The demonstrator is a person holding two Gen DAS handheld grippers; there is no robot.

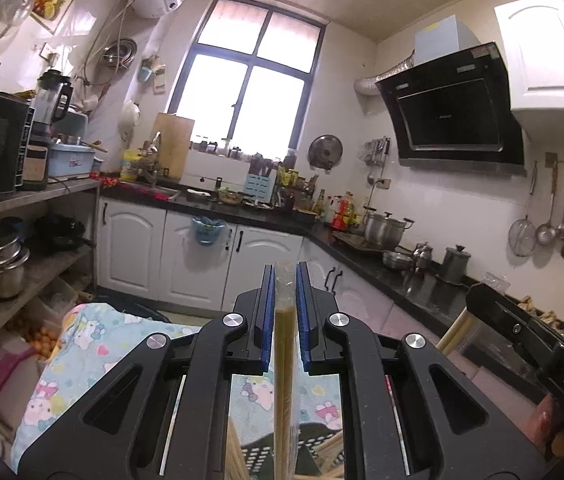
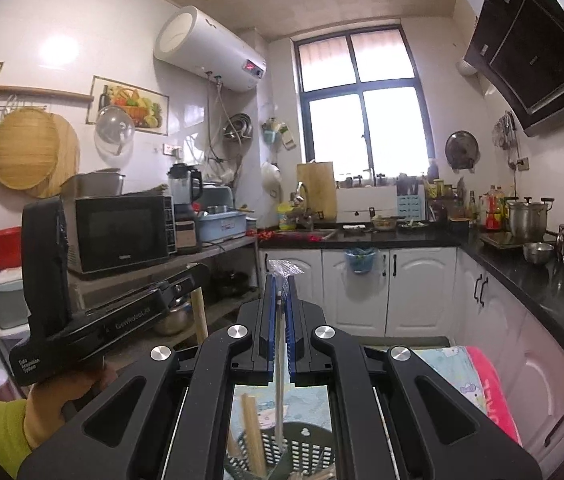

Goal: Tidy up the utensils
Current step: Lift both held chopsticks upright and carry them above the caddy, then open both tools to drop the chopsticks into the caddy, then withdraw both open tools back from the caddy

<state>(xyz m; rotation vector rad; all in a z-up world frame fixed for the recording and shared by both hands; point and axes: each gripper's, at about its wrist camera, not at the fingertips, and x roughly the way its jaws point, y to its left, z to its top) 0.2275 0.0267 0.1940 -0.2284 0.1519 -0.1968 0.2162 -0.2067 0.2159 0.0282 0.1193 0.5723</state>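
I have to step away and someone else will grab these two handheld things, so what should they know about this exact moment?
Left gripper: jaws shut on a plastic-wrapped bundle of chopsticks, held upright.
Right gripper: jaws shut on a thin wrapped utensil; its clear wrapper sticks out above the tips. What kind of utensil it is, I cannot tell.
Below both sits a dark perforated basket on a cartoon-print cloth, with some wooden chopsticks already standing in it.
Done: both items are picked up.
Left: probably lower each into the basket and release.
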